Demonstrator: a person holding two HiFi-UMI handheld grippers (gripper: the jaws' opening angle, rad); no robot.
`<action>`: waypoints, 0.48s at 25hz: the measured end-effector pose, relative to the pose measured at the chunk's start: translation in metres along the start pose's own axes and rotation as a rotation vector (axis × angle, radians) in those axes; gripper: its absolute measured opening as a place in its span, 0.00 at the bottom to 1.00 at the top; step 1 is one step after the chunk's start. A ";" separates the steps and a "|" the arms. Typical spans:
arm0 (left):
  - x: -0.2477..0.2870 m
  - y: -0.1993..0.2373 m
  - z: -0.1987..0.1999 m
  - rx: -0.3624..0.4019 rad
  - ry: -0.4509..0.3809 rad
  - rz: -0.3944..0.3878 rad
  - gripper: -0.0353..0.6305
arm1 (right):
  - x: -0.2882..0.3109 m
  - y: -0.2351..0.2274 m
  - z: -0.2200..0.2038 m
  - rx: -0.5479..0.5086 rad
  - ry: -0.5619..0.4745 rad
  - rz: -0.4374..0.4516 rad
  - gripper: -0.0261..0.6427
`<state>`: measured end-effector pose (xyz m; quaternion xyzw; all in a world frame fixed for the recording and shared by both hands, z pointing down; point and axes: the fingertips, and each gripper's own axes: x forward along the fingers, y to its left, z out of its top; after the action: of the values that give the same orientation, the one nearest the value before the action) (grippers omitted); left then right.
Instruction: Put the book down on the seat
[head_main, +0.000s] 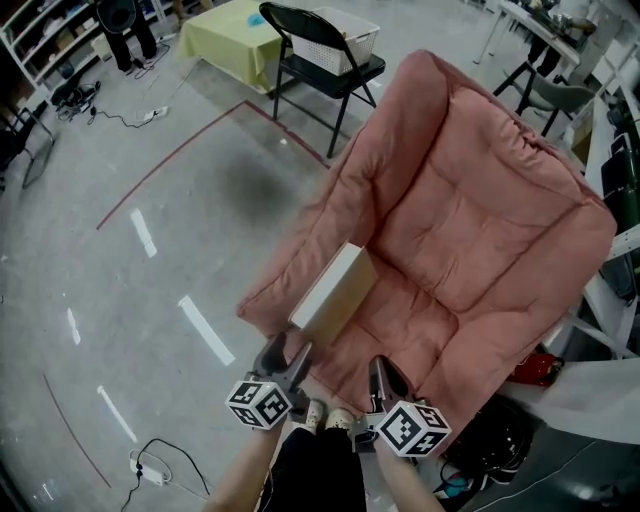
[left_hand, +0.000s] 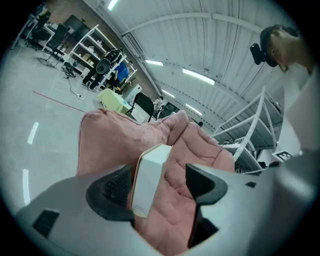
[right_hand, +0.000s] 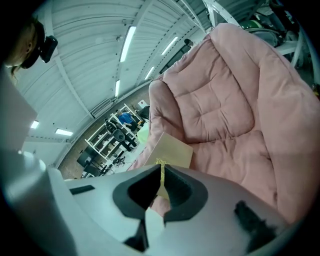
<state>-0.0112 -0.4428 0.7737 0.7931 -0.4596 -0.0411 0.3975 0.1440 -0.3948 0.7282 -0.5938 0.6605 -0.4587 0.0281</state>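
Observation:
A cream-white book (head_main: 335, 293) lies tilted on the left side of the pink cushioned chair's seat (head_main: 440, 270), its near end towards me. My left gripper (head_main: 288, 352) stands open around that near end. In the left gripper view the book (left_hand: 150, 180) leans against the left jaw, and the right jaw stands well clear of it over the pink cushion (left_hand: 172, 220). My right gripper (head_main: 385, 370) hovers over the seat's front edge, apart from the book, and is shut. In the right gripper view (right_hand: 161, 175) a thin yellow strip shows in the seam between its pads, with the book (right_hand: 172, 150) and the seat (right_hand: 230, 115) beyond.
A black folding chair (head_main: 320, 75) carrying a white basket (head_main: 345, 35) stands behind the pink chair, beside a yellow-green table (head_main: 225, 35). A red tape line (head_main: 170, 160) crosses the concrete floor. A cable with a plug (head_main: 150, 470) lies near my feet. White metal frames (head_main: 610, 310) stand at the right.

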 end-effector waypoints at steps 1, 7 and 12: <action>-0.005 -0.004 0.003 0.003 -0.002 0.000 0.54 | -0.003 0.004 0.002 0.002 -0.002 0.005 0.06; -0.027 -0.037 0.022 0.034 0.004 -0.017 0.54 | -0.020 0.035 0.011 -0.010 -0.002 0.042 0.06; -0.043 -0.065 0.046 0.060 -0.003 -0.019 0.45 | -0.036 0.063 0.022 -0.031 -0.005 0.050 0.06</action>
<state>-0.0107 -0.4200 0.6866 0.8091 -0.4535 -0.0322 0.3725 0.1197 -0.3857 0.6570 -0.5785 0.6821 -0.4462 0.0321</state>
